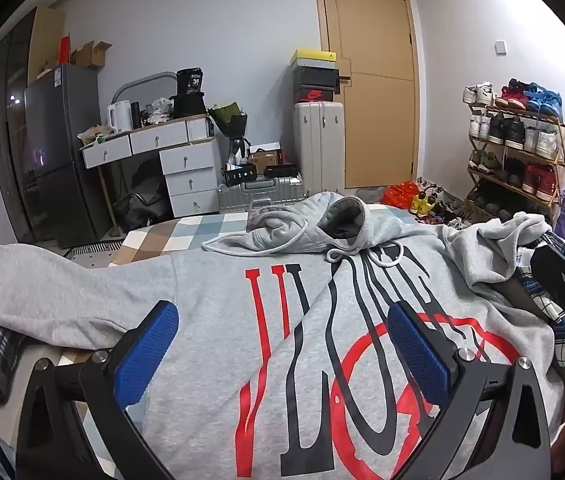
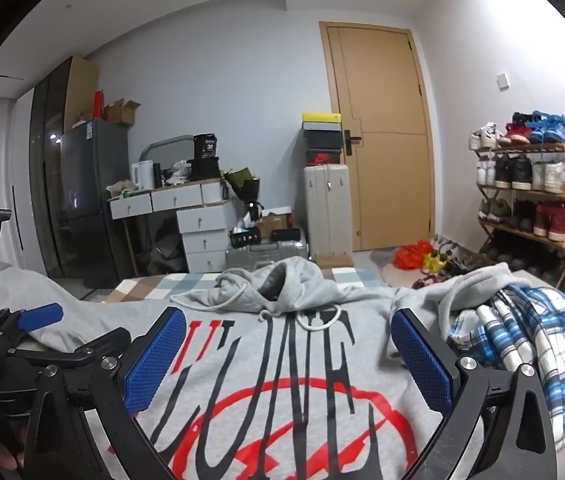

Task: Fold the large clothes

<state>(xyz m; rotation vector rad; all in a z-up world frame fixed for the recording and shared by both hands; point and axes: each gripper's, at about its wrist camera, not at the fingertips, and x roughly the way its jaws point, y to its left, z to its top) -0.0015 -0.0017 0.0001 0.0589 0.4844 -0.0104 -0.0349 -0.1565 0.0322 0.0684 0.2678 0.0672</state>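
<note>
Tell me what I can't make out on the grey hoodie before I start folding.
- Bottom hem of the grey printed hoodie: cut off by the lower edge in both wrist views.
- Its right sleeve: bunched, with its end hidden by the blue plaid cloth in the right wrist view.
- Its left sleeve: runs off the left edge of the left wrist view, cuff unseen.
- Printed lettering: partly covered by both open tools, left and right.

One grey hooded sweatshirt with red and black lettering [image 1: 322, 340] lies on the bed. Beyond it: one tan wooden door [image 1: 374, 80], two suitcases, one upright pale ribbed [image 1: 318, 148] and one flat silver [image 1: 258, 196], and one white kettle [image 1: 119, 117] on the grey desk with five drawers [image 1: 154, 140].
</note>
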